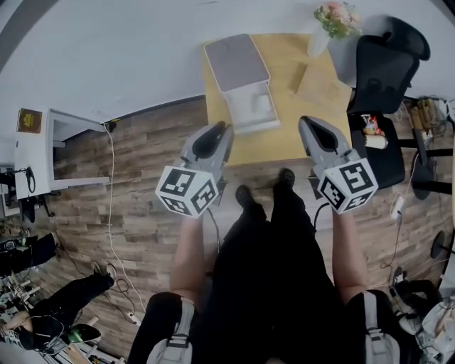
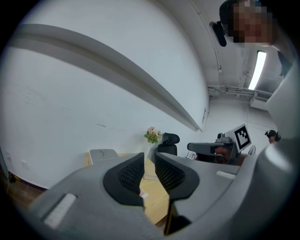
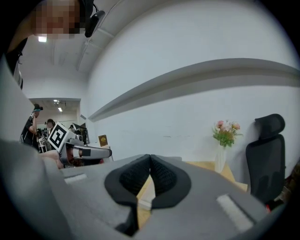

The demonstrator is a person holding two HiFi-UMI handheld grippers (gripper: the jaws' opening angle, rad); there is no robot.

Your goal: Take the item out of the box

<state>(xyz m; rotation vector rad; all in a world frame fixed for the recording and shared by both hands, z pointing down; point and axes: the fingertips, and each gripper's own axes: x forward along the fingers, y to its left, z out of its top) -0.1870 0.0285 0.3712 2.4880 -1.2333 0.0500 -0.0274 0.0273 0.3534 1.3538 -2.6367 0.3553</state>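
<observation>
Left side first: the left gripper (image 1: 219, 130) hovers short of the table (image 1: 288, 146), jaws parted by a sliver with nothing between the pads, so it is released, but only just. Up and right of it, at upper centre of the head view, sits the box (image 1: 250, 122), its grey lid (image 1: 236, 62) flipped back toward the wall and its white tray open to the front. The item is in that tray, but it reads as white on white, so I can't make out its shape from here. Further right, the right gripper (image 1: 308, 124) hangs level with its partner, pads pinched tip to tip, clenched on nothing. Both sit apart from the box, so this looks like the approach. To do it well, I'd widen the jaws before reaching the tray and come in over the low front wall, not across the lid. One gripper could steady the box while the other takes the item by an edge and lifts straight up, keeping clear of the flowers (image 1: 335, 18) at upper right
</observation>
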